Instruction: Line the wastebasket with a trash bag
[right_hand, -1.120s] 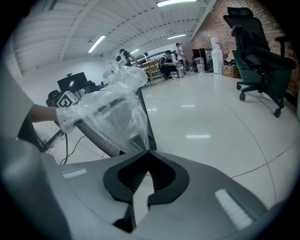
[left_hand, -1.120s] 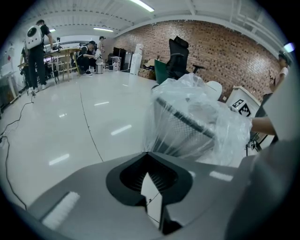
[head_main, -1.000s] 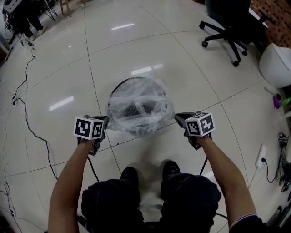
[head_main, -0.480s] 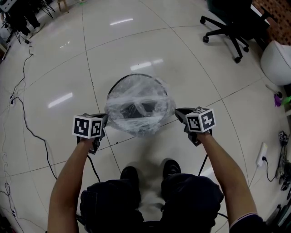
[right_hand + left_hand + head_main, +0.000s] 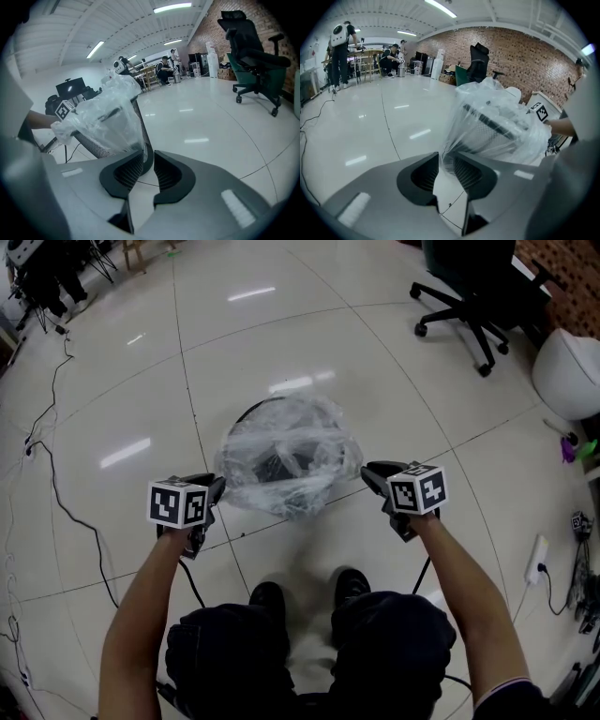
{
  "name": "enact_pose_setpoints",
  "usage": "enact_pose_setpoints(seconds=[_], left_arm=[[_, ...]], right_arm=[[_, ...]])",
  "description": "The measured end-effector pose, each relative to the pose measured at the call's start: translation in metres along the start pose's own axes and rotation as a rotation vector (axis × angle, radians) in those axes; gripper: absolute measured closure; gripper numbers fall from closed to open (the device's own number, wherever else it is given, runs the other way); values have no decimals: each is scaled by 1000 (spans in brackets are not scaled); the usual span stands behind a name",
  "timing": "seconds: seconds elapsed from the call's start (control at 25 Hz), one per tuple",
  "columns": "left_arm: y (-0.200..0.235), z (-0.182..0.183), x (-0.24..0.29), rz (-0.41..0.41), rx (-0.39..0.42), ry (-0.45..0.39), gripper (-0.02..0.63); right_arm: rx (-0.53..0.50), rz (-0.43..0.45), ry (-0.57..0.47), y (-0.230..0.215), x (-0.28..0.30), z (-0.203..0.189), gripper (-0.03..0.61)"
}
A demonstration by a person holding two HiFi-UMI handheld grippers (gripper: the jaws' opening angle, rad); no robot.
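The basket [image 5: 246,418] is standing on the floor [image 5: 375,362]. The bag [image 5: 300,442] is lying over its top, all bunched and shiny. The bag is hiding most of the basket. Only a bit of dark rim on the far side and some dark mesh are showing through the plastic. The bottom of the basket is too hidden to make out.

The left gripper [image 5: 216,487] is sitting at the basket's left side, and the right gripper [image 5: 368,472] at its right side. From above, their cubes [image 5: 178,504] are covering much of them.

Up close, both grippers' fingers are opening. A thin edge of the bag is hanging between each pair. A gap is showing there, and the pads are not squeezing the plastic.

A chair [image 5: 473,301] is standing well past the basket, off to the right. The picture's edge is cutting off its top.
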State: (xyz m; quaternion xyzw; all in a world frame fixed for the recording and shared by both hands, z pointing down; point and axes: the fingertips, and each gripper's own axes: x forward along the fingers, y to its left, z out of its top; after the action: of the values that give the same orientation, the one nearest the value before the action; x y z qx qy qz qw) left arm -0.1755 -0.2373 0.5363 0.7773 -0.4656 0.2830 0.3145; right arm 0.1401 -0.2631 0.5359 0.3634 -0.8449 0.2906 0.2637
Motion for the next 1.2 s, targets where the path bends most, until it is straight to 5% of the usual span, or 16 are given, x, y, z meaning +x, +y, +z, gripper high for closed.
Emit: enact_pose_setpoints(seconds=[0.36,0.64,0.92,1.2], left_arm=[[-11,23,-46,13,33,-89,500],[-23,34,-70,22,51,-126,499],[-31,40,-78,34,53,-142,499],[-35,32,-67,19,49,-110,499]], right_arm=[[3,6,-119,15,-50,33,469],[-76,96,-194,67,-75,65,457],[-199,258,-162,138,-62,60,461],[-306,264,-94,155,-30,52,480]])
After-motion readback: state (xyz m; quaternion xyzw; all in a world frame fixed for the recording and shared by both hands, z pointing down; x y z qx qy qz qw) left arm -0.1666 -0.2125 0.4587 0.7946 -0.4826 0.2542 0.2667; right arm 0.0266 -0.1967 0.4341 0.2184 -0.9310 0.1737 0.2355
